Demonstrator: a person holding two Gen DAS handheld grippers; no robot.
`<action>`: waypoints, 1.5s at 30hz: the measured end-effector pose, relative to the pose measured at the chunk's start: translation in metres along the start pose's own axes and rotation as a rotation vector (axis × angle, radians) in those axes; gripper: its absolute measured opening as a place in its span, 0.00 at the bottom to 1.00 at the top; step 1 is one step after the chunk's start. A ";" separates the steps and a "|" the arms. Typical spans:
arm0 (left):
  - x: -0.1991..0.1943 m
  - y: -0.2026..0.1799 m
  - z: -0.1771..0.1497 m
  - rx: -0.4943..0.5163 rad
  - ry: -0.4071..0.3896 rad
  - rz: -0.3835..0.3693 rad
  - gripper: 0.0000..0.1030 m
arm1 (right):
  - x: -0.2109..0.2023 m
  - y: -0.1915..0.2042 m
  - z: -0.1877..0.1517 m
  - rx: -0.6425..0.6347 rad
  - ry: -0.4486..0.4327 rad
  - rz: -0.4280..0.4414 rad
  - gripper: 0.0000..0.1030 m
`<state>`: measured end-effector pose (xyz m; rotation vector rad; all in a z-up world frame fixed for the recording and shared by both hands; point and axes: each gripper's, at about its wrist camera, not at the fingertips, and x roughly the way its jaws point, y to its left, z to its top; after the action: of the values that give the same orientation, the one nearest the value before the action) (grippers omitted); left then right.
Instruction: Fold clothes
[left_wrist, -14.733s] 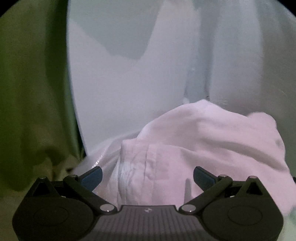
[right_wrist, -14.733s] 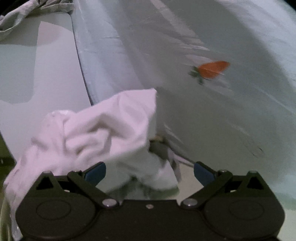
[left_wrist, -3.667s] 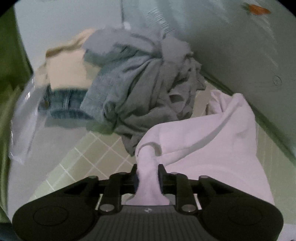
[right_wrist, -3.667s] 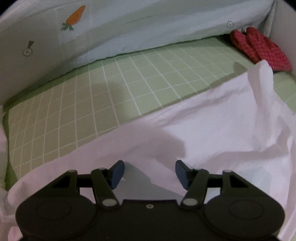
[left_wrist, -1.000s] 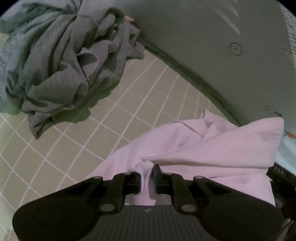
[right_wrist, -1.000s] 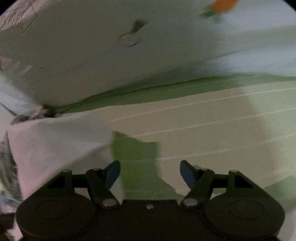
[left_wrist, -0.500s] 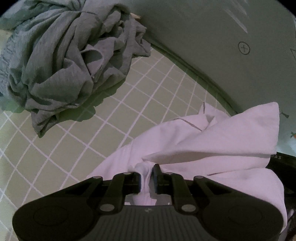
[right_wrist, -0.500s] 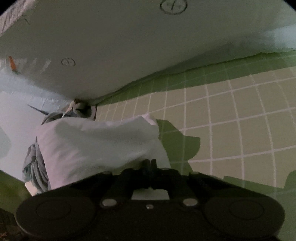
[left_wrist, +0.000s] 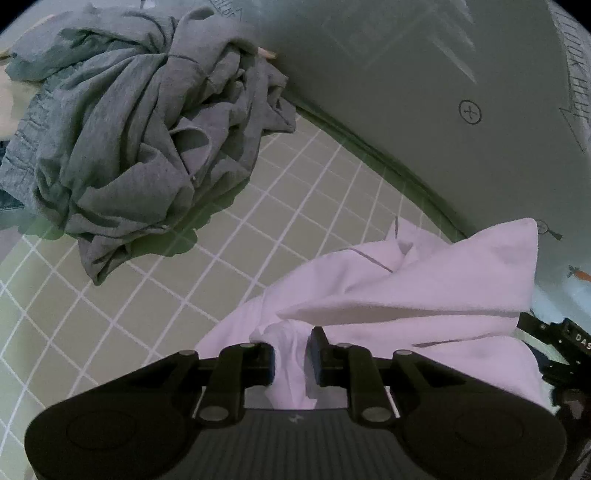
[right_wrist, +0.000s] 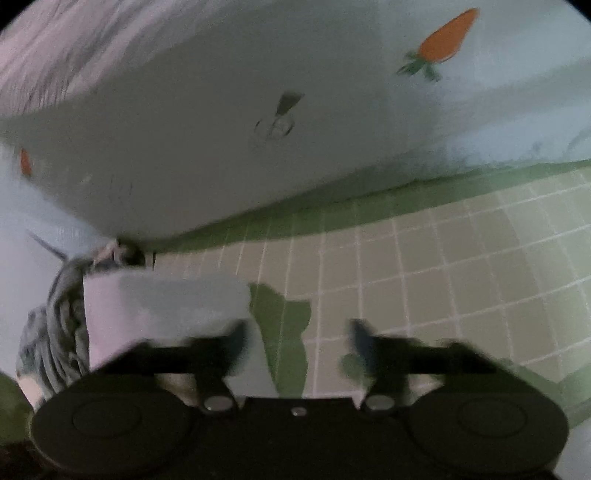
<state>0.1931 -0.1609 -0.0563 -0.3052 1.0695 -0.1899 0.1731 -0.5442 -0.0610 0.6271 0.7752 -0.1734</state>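
Pinching a bunched edge of the white garment (left_wrist: 406, 295) in your left tool (left_wrist: 291, 356), you held it just above the green checked sheet (left_wrist: 155, 317), presumably to spread it, while your right tool (right_wrist: 297, 338) stood apart, empty.

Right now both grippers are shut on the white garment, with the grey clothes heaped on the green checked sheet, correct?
Not quite. Only the left gripper is shut on the white garment. The right wrist view shows the right gripper open, with the garment beside its left finger. The grey clothes are heaped on the green checked sheet, as you said.
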 end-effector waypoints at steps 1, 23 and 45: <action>0.001 0.001 0.000 -0.002 0.002 -0.003 0.21 | 0.007 0.005 -0.001 -0.011 0.017 0.006 0.75; -0.008 0.010 -0.001 -0.017 -0.006 -0.019 0.22 | -0.024 0.020 -0.004 0.059 -0.042 0.081 0.07; -0.075 -0.025 -0.051 0.078 -0.147 -0.033 0.77 | -0.307 -0.090 0.018 0.030 -0.689 -0.590 0.04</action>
<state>0.1126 -0.1693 -0.0081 -0.2623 0.9094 -0.2348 -0.0676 -0.6508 0.1217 0.3110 0.2644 -0.8941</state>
